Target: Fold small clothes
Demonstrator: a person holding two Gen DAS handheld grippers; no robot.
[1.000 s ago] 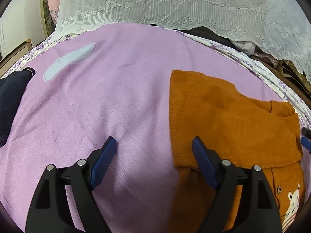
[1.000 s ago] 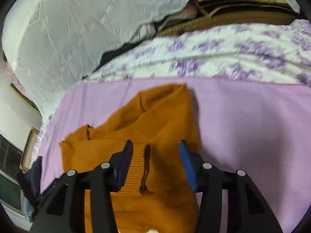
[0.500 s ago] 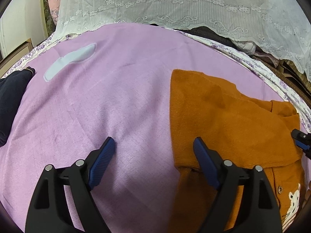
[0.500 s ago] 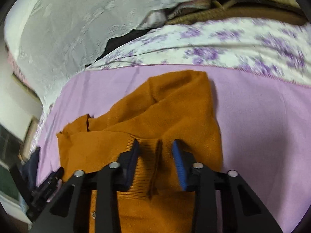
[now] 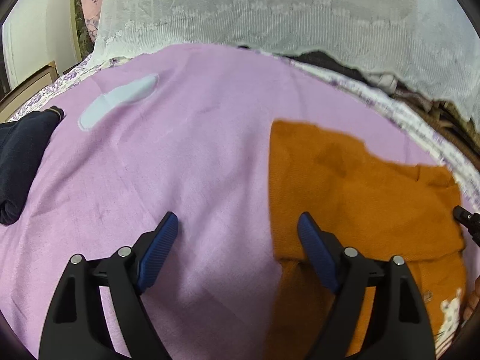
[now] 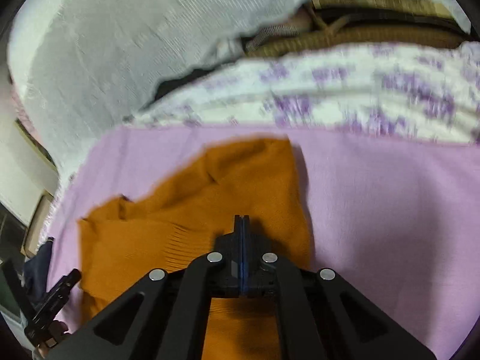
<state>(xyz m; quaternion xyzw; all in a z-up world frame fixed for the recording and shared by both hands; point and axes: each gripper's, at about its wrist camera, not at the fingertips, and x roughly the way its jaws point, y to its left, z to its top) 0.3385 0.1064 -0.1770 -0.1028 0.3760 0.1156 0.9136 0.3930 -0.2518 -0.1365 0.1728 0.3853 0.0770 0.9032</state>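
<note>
A small orange knit sweater [image 5: 360, 192] lies partly folded on a pink blanket [image 5: 192, 156]; a white animal patch shows at its lower right. My left gripper [image 5: 238, 240] is open and empty, hovering over the blanket with its right finger above the sweater's left edge. In the right wrist view my right gripper [image 6: 241, 219] is shut, jaws pressed together on a ribbed fold of the orange sweater [image 6: 216, 204]. The tip of the right gripper shows at the far right edge of the left wrist view [image 5: 468, 222].
A dark navy garment [image 5: 21, 156] lies at the blanket's left edge. A pale blue patch [image 5: 120, 102] sits on the blanket further back. White lace cloth [image 5: 270, 12] hangs behind, over a purple floral sheet [image 6: 360, 90] and brown woven items [image 6: 360, 36].
My right gripper has closed from open onto the sweater's ribbed fold. My left gripper has stayed open and shifted slightly.
</note>
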